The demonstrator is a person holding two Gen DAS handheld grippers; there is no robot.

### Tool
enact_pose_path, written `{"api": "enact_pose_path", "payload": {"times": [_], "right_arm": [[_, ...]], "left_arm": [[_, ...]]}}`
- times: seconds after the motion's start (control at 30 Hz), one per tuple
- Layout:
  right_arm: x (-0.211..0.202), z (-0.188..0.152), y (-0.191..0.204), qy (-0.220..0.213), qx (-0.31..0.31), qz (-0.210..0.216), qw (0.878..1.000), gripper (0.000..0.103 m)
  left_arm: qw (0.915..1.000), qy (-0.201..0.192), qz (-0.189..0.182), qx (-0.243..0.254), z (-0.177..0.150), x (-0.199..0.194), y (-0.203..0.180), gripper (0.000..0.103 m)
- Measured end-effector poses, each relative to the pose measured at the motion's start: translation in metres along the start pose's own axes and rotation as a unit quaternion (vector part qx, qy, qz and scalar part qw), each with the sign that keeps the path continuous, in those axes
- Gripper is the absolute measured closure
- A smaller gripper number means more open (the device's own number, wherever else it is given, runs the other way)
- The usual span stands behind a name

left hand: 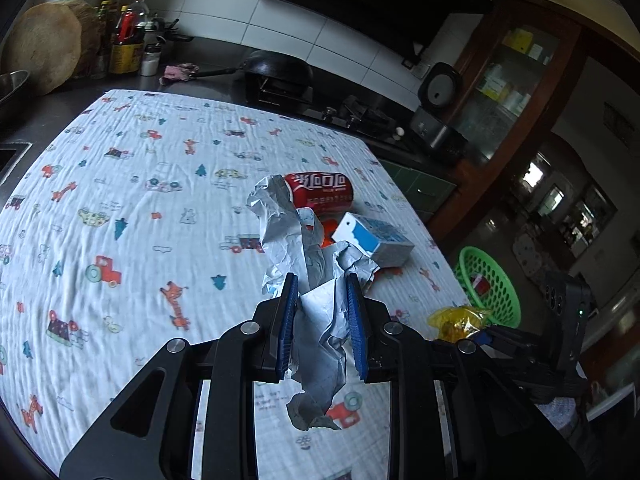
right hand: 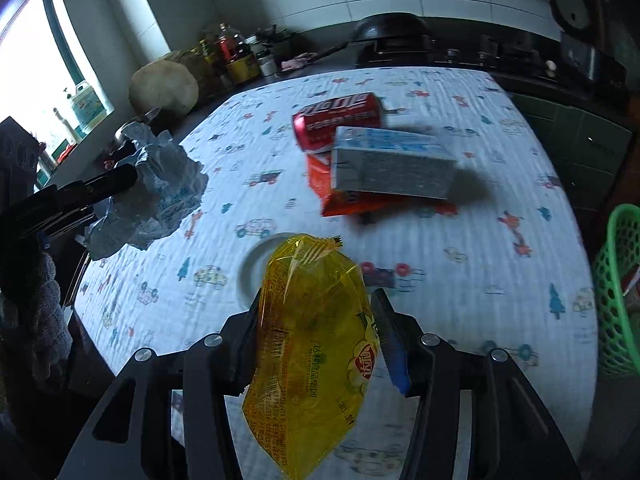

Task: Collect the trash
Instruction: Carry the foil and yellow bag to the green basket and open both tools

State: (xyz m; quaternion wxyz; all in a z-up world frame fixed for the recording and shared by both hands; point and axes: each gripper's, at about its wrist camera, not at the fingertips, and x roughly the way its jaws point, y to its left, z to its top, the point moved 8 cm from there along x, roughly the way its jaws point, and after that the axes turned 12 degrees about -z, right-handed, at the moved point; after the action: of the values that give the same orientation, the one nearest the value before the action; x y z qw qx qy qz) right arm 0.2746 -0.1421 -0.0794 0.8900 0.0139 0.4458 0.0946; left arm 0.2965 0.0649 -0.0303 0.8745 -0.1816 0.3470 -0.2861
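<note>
A white cloth [left hand: 140,208] printed with small cars and trees covers the table, and everything else is placed from it. Past the cloth's far edge a black wok [left hand: 276,66] sits on the dark counter, with a cluster of bottles [left hand: 128,36] at the far left corner. Off the cloth's right edge, lower down, stands a green basket [left hand: 490,284]. On the cloth's far right part lies a blue and white carton [right hand: 390,164], resting on an orange wrapper [right hand: 344,198], with a red can [right hand: 340,118] on its side just behind, touching the carton.

Above the cloth's near side, the left gripper [left hand: 322,292] is clamped on crumpled paper [left hand: 304,264], which sticks up past the blue pads and hangs below them. Above the cloth's near right part, the right gripper [right hand: 316,312] is clamped on a yellow packet [right hand: 312,352], lifted clear of the cloth.
</note>
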Motion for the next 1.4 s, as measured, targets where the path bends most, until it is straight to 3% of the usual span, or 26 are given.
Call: {"api": "enact_pose_path", "payload": {"times": [0.2, 0.47, 0.67, 0.87, 1.03, 1.1, 1.4], "right_arm": [[-0.016, 0.002, -0.104, -0.014, 0.064, -0.063, 0.996, 0.053], [-0.028, 0.006, -0.244, -0.027, 0.140, -0.141, 0.980, 0.053], [-0.022, 0.005, -0.315, -0.027, 0.169, -0.178, 0.969, 0.053], [-0.001, -0.001, -0.356, -0.019, 0.194, -0.183, 0.964, 0.051], [0.012, -0.010, -0.377, -0.012, 0.206, -0.182, 0.962, 0.044], [0.012, -0.014, -0.381, -0.014, 0.207, -0.184, 0.961, 0.037], [-0.011, -0.032, -0.389, -0.028, 0.210, -0.187, 0.959, 0.033]], "left_arm": [[0.9990, 0.026, -0.028, 0.025, 0.004, 0.042, -0.046, 0.079], [0.9954, 0.053, -0.059, 0.052, 0.013, 0.094, -0.103, 0.079], [0.9914, 0.066, -0.085, 0.074, 0.024, 0.134, -0.148, 0.079], [0.9861, 0.082, -0.106, 0.097, 0.030, 0.175, -0.192, 0.079], [0.9791, 0.101, -0.125, 0.124, 0.028, 0.209, -0.230, 0.079], [0.9766, 0.110, -0.131, 0.130, 0.026, 0.223, -0.242, 0.079], [0.9648, 0.155, -0.153, 0.148, 0.009, 0.283, -0.283, 0.079]]}}
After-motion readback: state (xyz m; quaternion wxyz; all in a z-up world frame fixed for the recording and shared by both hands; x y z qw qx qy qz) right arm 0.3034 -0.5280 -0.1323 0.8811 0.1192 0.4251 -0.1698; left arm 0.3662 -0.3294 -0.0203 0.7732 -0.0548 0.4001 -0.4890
